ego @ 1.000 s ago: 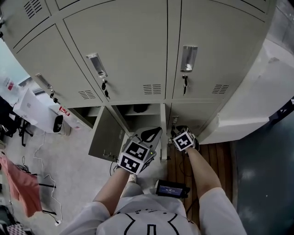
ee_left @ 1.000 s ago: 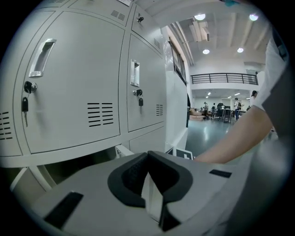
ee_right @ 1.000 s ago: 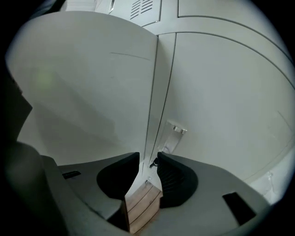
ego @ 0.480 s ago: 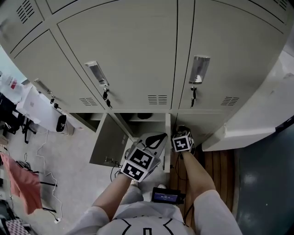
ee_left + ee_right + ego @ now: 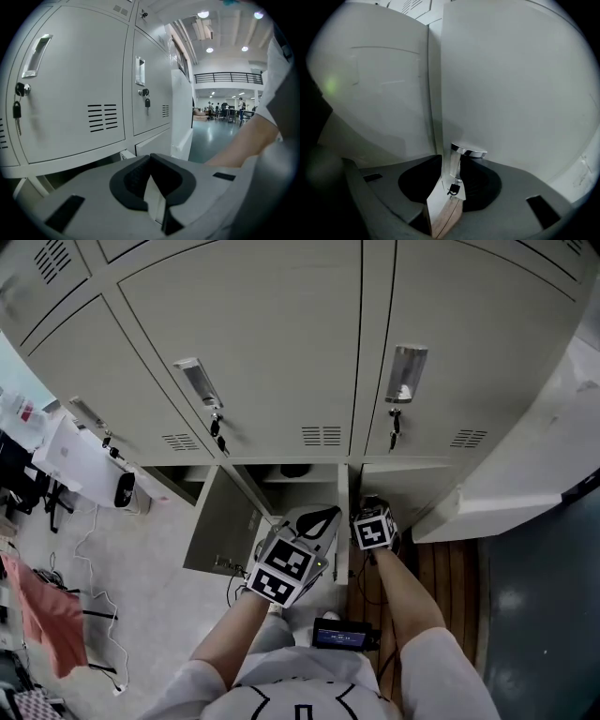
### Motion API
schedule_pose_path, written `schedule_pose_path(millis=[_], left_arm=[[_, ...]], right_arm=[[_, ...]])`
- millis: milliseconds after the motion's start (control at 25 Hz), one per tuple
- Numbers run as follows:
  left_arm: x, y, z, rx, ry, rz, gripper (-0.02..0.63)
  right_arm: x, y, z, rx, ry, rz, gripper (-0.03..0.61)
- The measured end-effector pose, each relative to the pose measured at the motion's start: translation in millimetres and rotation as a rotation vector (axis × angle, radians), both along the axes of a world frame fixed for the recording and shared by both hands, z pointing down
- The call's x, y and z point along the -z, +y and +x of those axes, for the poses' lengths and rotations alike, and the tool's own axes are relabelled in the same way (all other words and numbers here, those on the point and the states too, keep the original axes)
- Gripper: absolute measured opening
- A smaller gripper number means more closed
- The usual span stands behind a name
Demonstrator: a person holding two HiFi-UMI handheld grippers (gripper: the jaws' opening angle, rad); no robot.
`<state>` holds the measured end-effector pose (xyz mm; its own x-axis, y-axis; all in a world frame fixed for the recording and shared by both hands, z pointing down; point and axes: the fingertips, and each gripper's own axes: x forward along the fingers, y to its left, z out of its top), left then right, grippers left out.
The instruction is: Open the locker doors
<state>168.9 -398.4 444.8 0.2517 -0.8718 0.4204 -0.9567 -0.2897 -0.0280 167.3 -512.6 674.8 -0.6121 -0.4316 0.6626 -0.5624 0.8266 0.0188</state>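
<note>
Grey lockers fill the head view. The upper doors point(image 5: 253, 343) are closed, with keys hanging below their handles. Two lower doors stand open: one swung out to the left point(image 5: 220, 521), the other seen edge-on point(image 5: 342, 521). My right gripper point(image 5: 368, 510) is at the lower right locker. In the right gripper view it point(image 5: 457, 169) is shut on that door's chrome handle point(image 5: 461, 157), and a small key point(image 5: 453, 189) hangs below the handle. My left gripper point(image 5: 321, 517) hangs in front of the open middle compartment, shut point(image 5: 150, 161) and holding nothing.
A white box point(image 5: 80, 465) and a dark device point(image 5: 119, 491) sit on the floor at the left, with cables point(image 5: 89, 615) and a red cloth point(image 5: 42, 624) nearby. A black device point(image 5: 339, 637) lies by the person's feet. A wooden floor strip point(image 5: 441, 568) and a white ledge point(image 5: 506, 493) are at the right.
The head view has shifted a little, so the lockers sit differently in the frame. Both grippers stay where they were, the right one still at the lower right door.
</note>
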Motion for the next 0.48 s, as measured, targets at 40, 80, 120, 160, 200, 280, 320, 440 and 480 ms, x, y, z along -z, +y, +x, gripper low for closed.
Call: schedule_pose_path(millis=[40,80,120,160,200,280,320,440,480], left_arm=[[0,0,3,-0.009,-0.002,0.000,0.021],[1,0,7,-0.018,-0.004,-0.001,0.021],[1,0,10,-0.027,-0.007,-0.003,0.021],[0,0,14,-0.035,-0.009,-0.005,0.021],[0,0,17,-0.042,-0.011,-0.006,0.021],[0,-1,24,-0.056,-0.012,-0.006,0.021],[1,-2,28,-0.063,-0.012,-0.005,0.021],[1,-6,41,-0.088,-0.015,-0.007,0.021],[1,-8,45,-0.098,-0.018,-0.009,0.021]], right_arm=[[0,5,4,0.011,0.007,0.003,0.098],[0,10,8,0.023,0.013,0.008,0.098],[1,15,12,0.035,0.017,0.014,0.098],[1,20,17,0.046,0.019,0.016,0.098],[1,25,22,0.056,0.020,0.015,0.100],[1,36,32,0.072,0.027,0.005,0.100],[1,41,38,0.080,0.031,-0.001,0.100],[5,55,54,0.100,0.020,-0.019,0.100],[5,58,59,0.107,0.010,-0.026,0.100]])
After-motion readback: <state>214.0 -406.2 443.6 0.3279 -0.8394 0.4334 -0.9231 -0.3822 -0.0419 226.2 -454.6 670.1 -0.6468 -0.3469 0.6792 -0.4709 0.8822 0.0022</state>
